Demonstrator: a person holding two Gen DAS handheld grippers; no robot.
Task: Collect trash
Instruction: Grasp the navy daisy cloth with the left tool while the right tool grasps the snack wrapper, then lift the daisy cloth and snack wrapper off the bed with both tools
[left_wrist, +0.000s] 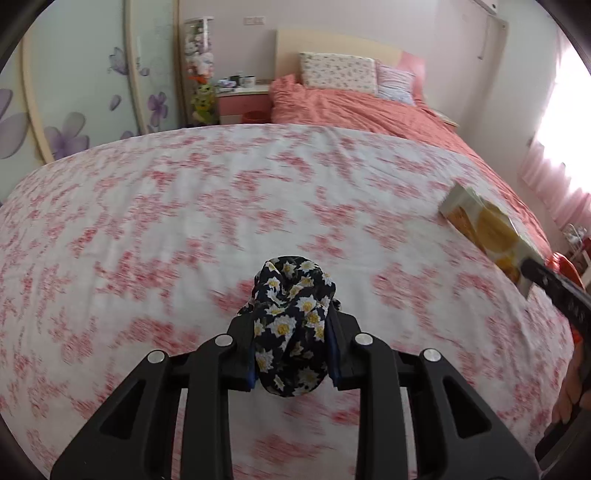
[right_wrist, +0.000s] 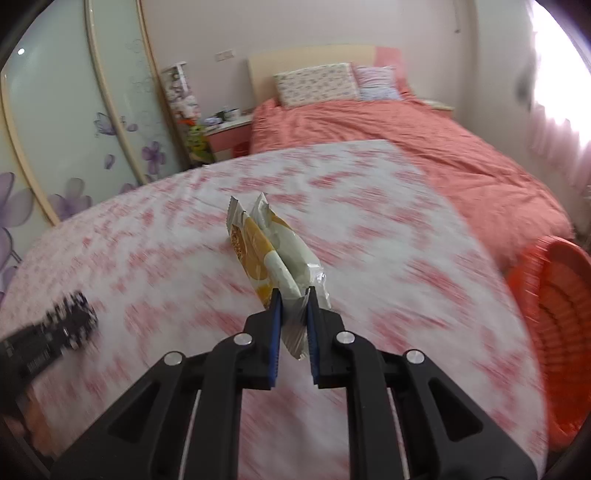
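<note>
Left wrist view looks down over a bed whose near part is covered by a white sheet (left_wrist: 184, 221) with a blurred pink flower print. The left gripper (left_wrist: 291, 332) is closed on a bunched dark cloth with white and yellow flowers (left_wrist: 291, 317), which bulges out above and below the narrow gap between the blue pads. To the right, a yellow and white snack wrapper (left_wrist: 487, 229) sticks out over the sheet, held at its near end by the right gripper (left_wrist: 532, 273), whose black body runs off the right edge with part of a hand (left_wrist: 569, 387) behind it.

Right wrist view shows that gripper from behind: its jaws are drawn in tight on the crumpled clear end of the wrapper (right_wrist: 273, 251), and the rest of the packet points away and up to the left, lifted off the sheet. At the far right an orange plastic basket (right_wrist: 554, 295) stands beside the bed, well apart from the wrapper. The left gripper with its flowered cloth appears blurred at the left edge (right_wrist: 70, 321).

Farther off lie a coral duvet (right_wrist: 424, 147), two pillows (right_wrist: 317, 83) against the headboard, and a pink nightstand (right_wrist: 229, 136) to the left, next to wardrobe doors with purple flowers (right_wrist: 74, 140)
</note>
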